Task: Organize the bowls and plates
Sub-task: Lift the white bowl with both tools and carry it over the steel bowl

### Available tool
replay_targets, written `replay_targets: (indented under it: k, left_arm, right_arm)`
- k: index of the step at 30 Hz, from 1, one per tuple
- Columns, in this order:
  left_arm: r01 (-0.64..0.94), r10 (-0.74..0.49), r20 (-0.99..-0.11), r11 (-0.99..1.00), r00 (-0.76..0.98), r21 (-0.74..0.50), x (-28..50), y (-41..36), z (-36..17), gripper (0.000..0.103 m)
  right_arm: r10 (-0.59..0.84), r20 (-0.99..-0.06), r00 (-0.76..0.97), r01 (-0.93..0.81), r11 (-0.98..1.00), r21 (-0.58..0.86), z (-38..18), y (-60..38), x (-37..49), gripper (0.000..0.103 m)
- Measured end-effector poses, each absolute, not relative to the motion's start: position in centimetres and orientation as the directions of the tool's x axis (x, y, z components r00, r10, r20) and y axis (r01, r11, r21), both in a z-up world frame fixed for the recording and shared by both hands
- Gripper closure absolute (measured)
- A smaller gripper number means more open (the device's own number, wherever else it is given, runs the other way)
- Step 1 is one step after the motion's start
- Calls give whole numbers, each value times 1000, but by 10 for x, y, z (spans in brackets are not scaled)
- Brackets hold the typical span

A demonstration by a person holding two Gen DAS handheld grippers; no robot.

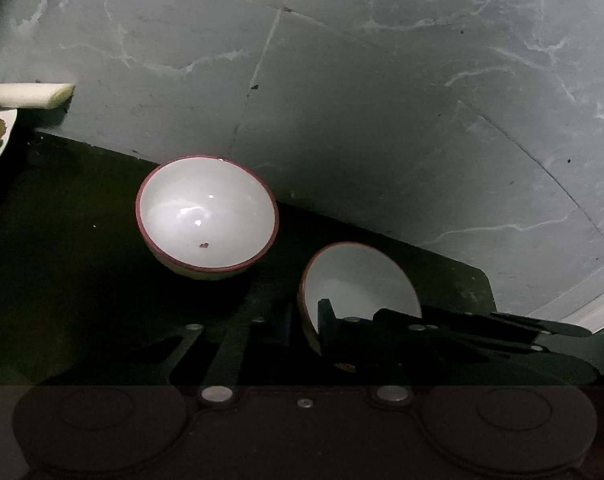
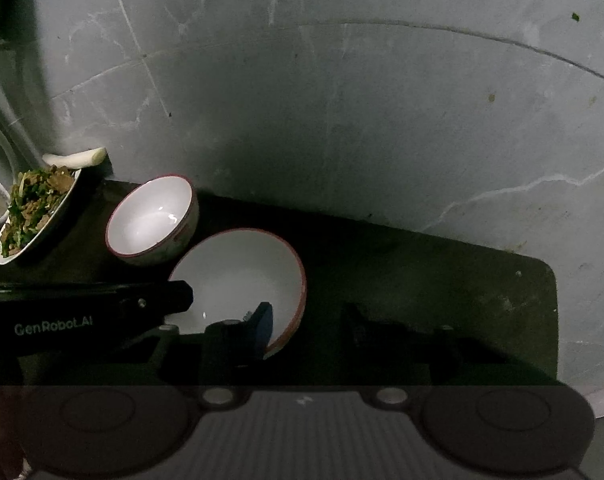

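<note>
Down on the dark mat (image 2: 421, 280) that covers part of the grey marbled counter (image 2: 341, 120), two white bowls with red rims sit side by side. The near bowl (image 2: 238, 272) lies about midway along the mat, toward its front edge, and both tools are at it. The left hand-held gripper (image 1: 303, 316) has its jaws drawn almost together over that bowl's left rim, one finger inside and one outside, so it has the rim pinched. The right hand-held gripper (image 2: 307, 320) straddles the opposite rim with its jaws partly closed. Its blue-padded inner finger rests against the white inside, but it is too dark to tell whether the outer finger touches the wall. From the left tool's side the bowl looks tipped. The far bowl (image 1: 206, 212) stands upright, just beside it near the back edge. A plate (image 2: 64, 206) heaped with greens and meat sits at the mat's left end, with a pale leek piece (image 2: 78, 157) behind it.
</note>
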State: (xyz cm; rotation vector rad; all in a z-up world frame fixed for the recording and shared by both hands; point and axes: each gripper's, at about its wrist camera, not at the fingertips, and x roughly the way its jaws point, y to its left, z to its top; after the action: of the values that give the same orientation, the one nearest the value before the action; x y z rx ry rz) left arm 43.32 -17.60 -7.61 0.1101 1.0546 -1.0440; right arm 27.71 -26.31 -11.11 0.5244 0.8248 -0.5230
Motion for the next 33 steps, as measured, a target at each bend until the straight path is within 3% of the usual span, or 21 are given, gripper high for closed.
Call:
replay_targets:
  k: [7, 18, 33]
  left_arm:
    - [736, -652, -757, 533, 43, -417, 441, -177, -80, 89]
    - [730, -640, -768, 533, 15, -429, 442, -171, -74, 94]
    - [718, -720, -694, 499, 31, -486, 399, -125, -22, 94]
  right_arm:
    - [-198, -783, 589, 612, 742, 274, -115, -263, 281, 81]
    - [-175, -780, 601, 639, 692, 337, -116, -264, 275, 90]
    - [-176, -726, 665, 615, 680, 399, -72, -236, 224, 91]
